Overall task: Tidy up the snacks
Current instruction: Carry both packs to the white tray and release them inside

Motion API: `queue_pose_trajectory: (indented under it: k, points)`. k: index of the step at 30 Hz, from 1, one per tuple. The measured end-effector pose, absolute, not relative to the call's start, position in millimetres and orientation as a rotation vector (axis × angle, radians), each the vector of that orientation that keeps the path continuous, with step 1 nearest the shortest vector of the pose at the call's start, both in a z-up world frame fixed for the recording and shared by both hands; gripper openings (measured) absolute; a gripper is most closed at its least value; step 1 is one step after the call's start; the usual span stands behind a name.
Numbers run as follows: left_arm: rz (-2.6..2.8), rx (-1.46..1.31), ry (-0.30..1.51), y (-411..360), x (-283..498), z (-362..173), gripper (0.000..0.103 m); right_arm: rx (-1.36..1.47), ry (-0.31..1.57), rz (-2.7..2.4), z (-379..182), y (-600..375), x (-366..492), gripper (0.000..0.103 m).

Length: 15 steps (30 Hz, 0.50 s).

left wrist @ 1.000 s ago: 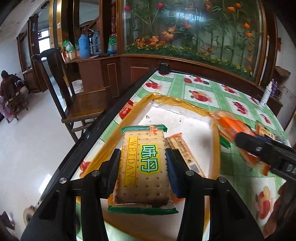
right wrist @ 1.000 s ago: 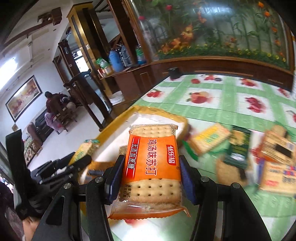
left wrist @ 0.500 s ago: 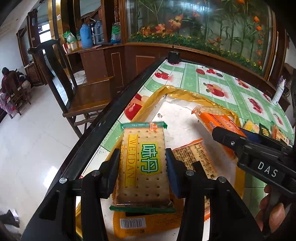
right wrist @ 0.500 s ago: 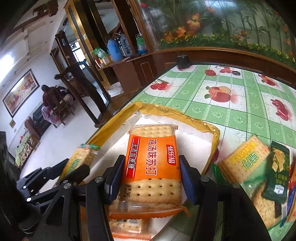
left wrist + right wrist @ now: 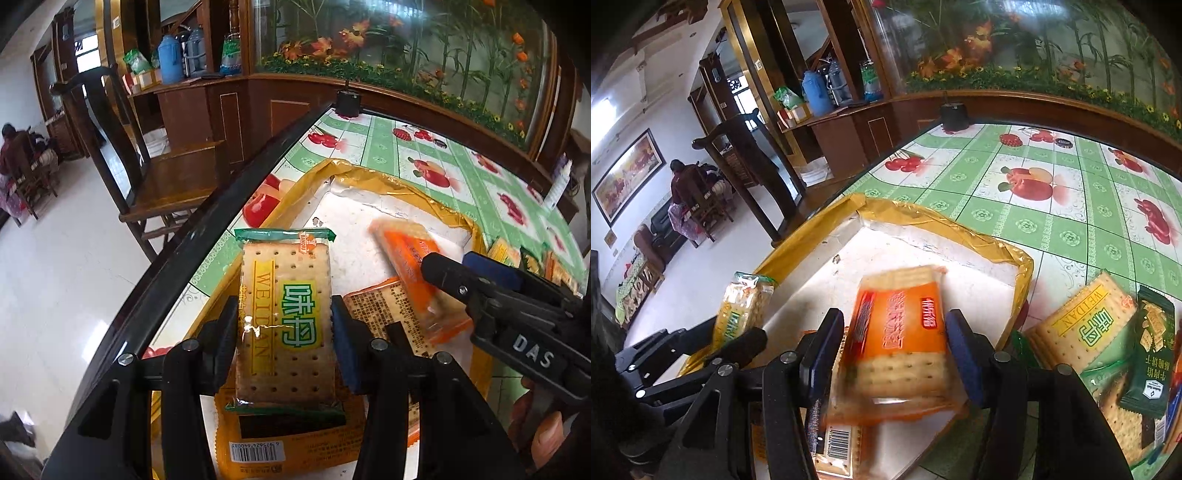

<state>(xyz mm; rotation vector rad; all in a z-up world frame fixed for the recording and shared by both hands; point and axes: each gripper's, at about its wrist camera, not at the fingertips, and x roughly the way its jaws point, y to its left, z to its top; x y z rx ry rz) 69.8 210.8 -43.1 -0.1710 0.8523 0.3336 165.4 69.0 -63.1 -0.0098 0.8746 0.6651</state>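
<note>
The orange cracker pack (image 5: pixel 897 332) sits low in the middle of your right-wrist view, blurred and tilted, its long axis running away from you along the fingers and leaning left. It lies between the pads of your right tongs (image 5: pixel 892 354), whose jaws are opening: a gap shows on both sides and the pack looks to be slipping down toward the white floor of the gold-rimmed tray (image 5: pixel 1023 266). The same pack shows at right of centre in the left-wrist view (image 5: pixel 413 266), over the tray.

Your left tongs (image 5: pixel 284 336) are clenched on the green-label WEIDAN pack (image 5: pixel 286 317), long axis straight ahead, hanging above an orange packet with a barcode (image 5: pixel 295 439) that already lies in the tray at the bottom of that frame.

So the move turns on this: the tray is directly below both packs, and the right one is nearer to landing. Judging from that, let the right pack fall flat, then lower the left beside it rather than on top.

More packs (image 5: pixel 1086 332) wait on the green-checked tabletop (image 5: pixel 1052 206), at the right edge of the right-wrist view, just outside the tray rim
</note>
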Motion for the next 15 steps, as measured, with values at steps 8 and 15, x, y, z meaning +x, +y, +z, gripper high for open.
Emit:
queue_pose_trajectory:
  k: [8,15]
  points:
    - [0.350,-0.221,0.809,212.9,63.8,-34.1,0.082,0.011,0.840,0.653,-48.5,48.4,155.4,0.073]
    - [0.358,-0.207,0.826,206.5,63.7,-36.9,0.082,0.047,0.818,0.621,-36.3,9.1,143.3,0.074]
